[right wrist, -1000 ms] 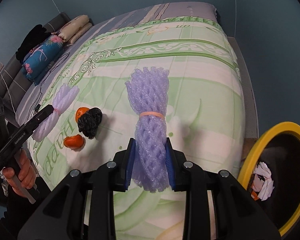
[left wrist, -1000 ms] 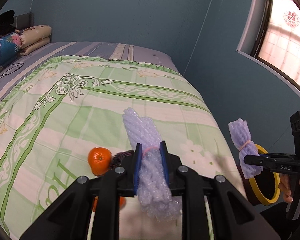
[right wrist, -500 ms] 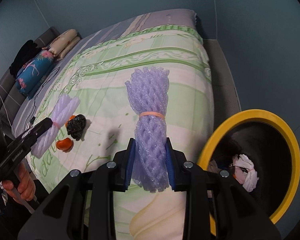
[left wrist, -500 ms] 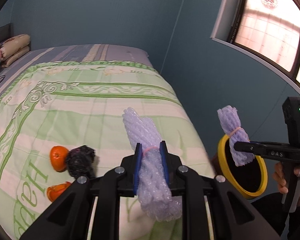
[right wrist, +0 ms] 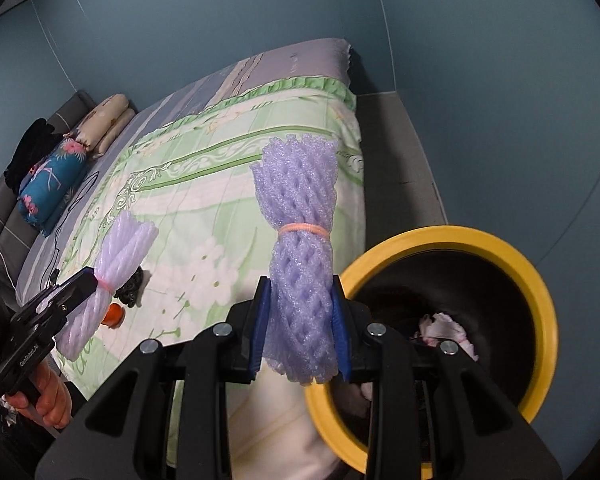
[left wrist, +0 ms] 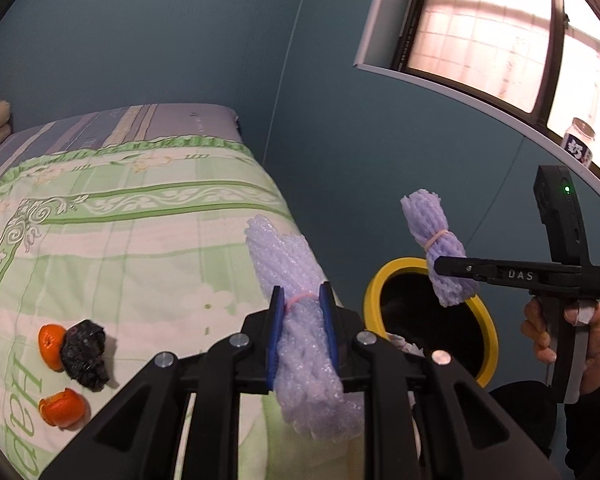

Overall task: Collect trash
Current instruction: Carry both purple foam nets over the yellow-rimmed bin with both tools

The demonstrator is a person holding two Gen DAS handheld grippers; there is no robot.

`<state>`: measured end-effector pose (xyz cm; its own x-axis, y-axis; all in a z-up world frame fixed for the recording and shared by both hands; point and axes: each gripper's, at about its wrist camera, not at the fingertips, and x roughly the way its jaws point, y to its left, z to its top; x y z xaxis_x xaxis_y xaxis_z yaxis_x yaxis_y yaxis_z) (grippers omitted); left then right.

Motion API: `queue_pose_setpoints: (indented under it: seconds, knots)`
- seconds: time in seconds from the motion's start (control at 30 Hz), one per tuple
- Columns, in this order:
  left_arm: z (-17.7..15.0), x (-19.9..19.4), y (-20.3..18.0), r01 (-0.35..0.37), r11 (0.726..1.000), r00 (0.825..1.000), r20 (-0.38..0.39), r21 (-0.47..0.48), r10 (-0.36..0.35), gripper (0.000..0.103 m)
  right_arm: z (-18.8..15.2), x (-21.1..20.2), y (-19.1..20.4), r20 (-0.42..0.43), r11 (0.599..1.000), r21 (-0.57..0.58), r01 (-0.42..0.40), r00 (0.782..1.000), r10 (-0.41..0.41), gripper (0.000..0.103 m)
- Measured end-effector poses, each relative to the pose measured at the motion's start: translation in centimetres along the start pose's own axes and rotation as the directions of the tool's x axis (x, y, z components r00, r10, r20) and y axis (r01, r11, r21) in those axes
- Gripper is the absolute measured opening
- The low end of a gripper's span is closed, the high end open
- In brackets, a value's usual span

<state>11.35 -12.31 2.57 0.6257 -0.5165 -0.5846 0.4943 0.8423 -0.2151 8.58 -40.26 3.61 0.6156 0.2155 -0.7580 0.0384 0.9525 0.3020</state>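
A bed spread with a green-and-cream floral quilt [left wrist: 132, 240] fills most of the room, with a black bin with a yellow rim [right wrist: 540, 280] standing at its near corner, crumpled white paper already inside. The right gripper [right wrist: 300, 332] is clamped on a bundle of lilac foam fruit netting tied with a pink rubber band [right wrist: 296, 208], held just short of the bin's rim; the left gripper [left wrist: 302, 332] is clamped on a paler bundle of bubbly lilac foam netting, also banded [left wrist: 284, 256], above the edge of the quilt.

Let go now, either bundle would likely strike the rim or drop to the floor, since neither sits over the mouth. The foam is light and springy and may cling to the blue pads or bounce out. With both tools converging on one opening, they could knock together.

A crumpled black wrapper [left wrist: 85, 354] and two pieces of orange peel [left wrist: 62, 408] lie on the quilt, well apart from the bin, and risk being overlooked.
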Motion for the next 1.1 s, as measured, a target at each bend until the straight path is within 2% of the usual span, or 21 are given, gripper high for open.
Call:
queue_pose_setpoints:
  seconds: [0.4,0.63,1.1]
  knots:
    - [0.7,3.2,-5.6,0.085,0.993,0.996,-0.023,0.081,-0.083,0.017,-0.6,-2.1,-3.4,0.046,0.996,-0.007,0.086,0.995,-0.086,0.027]
    - [0.8,5.2,-8.2,0.111,0.986,0.993,-0.044,0.125,-0.107,0.017,-0.9,-2.4,-6.1,0.042,0.992,0.012,0.127,0.991,-0.128,0.027]
    - [0.0,9.3,-11.7,0.174,0.973,0.982,-0.104,0.150,-0.159,0.017,-1.9,-1.5,-10.5,-0.008,0.984,0.053,0.170,0.986,-0.169,0.028]
